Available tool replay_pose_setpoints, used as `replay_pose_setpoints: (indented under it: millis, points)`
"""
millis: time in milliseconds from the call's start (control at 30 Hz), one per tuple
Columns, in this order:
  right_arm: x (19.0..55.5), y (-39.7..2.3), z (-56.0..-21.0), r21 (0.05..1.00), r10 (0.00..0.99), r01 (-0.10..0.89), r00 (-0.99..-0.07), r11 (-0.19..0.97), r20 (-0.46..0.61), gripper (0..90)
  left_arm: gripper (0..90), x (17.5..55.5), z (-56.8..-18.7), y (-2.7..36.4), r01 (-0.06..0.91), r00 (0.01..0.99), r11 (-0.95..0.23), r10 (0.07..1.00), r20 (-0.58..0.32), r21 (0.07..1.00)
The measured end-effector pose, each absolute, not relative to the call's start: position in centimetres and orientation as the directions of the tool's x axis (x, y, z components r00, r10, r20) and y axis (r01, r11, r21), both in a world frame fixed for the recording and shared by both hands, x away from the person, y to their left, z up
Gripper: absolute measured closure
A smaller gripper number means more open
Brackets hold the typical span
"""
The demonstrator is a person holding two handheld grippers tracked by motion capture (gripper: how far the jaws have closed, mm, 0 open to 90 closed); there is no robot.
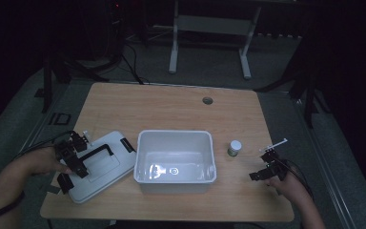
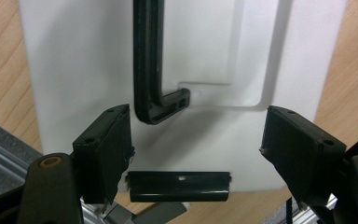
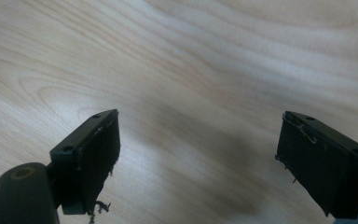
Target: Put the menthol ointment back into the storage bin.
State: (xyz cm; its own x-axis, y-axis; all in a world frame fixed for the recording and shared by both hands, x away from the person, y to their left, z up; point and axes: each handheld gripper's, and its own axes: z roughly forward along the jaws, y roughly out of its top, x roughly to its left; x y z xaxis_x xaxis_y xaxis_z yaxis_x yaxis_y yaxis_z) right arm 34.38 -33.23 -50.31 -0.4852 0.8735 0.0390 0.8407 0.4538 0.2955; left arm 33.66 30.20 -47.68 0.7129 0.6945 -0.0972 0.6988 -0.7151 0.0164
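Both apart, left hand-held gripper (image 1: 72, 160) over lid (image 1: 106, 168), right hand-held gripper (image 1: 267, 167) over table (image 1: 171, 109)

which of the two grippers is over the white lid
The left gripper, at the table's left end: its open jaws hang over the white lid and its black handle. The right gripper has bare wood beneath it.

Bin: I see a white rectangular bin (image 1: 175, 160) standing open and upright at the worktop's middle.
Lid: I see its white lid (image 1: 102, 166), with black handle (image 2: 151, 70) and latches, lying flat just left of it.
Jar: a small white-capped jar (image 1: 234, 148) stands upright, right of the bin.
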Motion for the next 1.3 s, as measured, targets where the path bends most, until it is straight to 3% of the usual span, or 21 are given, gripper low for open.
replay_pose_setpoints:
  millis: [367, 833, 1300]
  points:
    - [37.4, -31.1, -49.0, 0.212, 0.855, 0.845, -0.514, 0.491, 0.068, 11.7, 24.3, 33.7, -47.6, 30.0, 0.698, 0.713, -0.717, 0.694, -0.105, 0.001]
    - [41.3, -28.2, -47.0, 0.208, 0.863, 0.852, -0.502, 0.481, 0.058, 12.6, 24.9, 33.7, -47.7, 29.6, 0.687, 0.721, -0.727, 0.683, -0.113, -0.005]
    - [44.2, -25.3, -47.7, 0.166, 0.854, 0.849, -0.516, 0.502, 0.059, 17.4, 24.9, 33.7, -47.7, 29.8, 0.687, 0.719, -0.726, 0.679, -0.146, 0.006]
